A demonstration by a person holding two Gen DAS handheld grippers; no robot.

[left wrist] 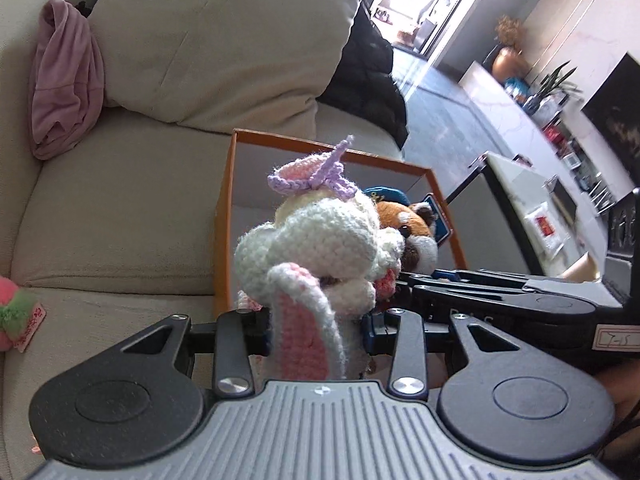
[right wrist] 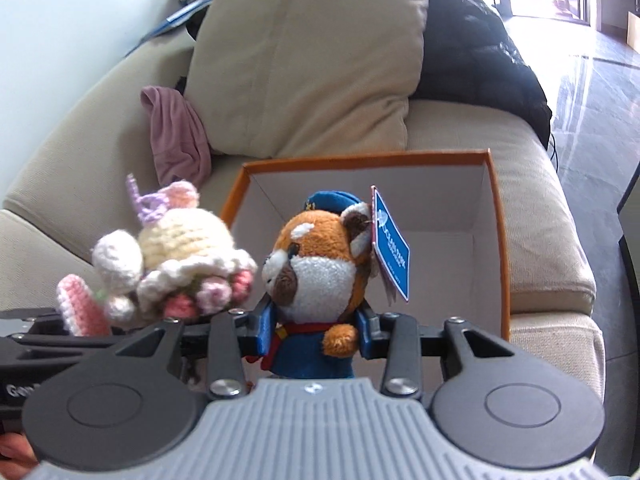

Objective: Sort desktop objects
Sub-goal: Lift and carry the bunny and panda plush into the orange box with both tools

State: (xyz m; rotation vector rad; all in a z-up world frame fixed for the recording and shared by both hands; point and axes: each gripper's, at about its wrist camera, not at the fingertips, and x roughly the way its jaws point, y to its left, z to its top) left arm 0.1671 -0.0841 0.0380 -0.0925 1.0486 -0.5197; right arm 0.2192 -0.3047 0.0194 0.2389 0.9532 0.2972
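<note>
My left gripper [left wrist: 310, 320] is shut on a white and pink crocheted bunny [left wrist: 320, 240] with a purple bow, held just in front of the near rim of an orange cardboard box [left wrist: 224, 216]. The bunny also shows in the right wrist view [right wrist: 176, 264], left of the box. My right gripper [right wrist: 316, 330] is shut on a red panda plush [right wrist: 320, 268] with a blue cap and blue tag, held over the open box [right wrist: 500, 240]. The panda shows behind the bunny in the left wrist view [left wrist: 412, 236]. The box's white inside looks empty.
The box rests on a beige sofa seat [right wrist: 540, 216]. A large beige cushion [right wrist: 316, 52], a pink cloth [right wrist: 176, 136] and a black jacket [right wrist: 480, 64] lie behind it. A pink and green plush [left wrist: 12, 312] lies at the left. A low table [left wrist: 532, 208] stands at the right.
</note>
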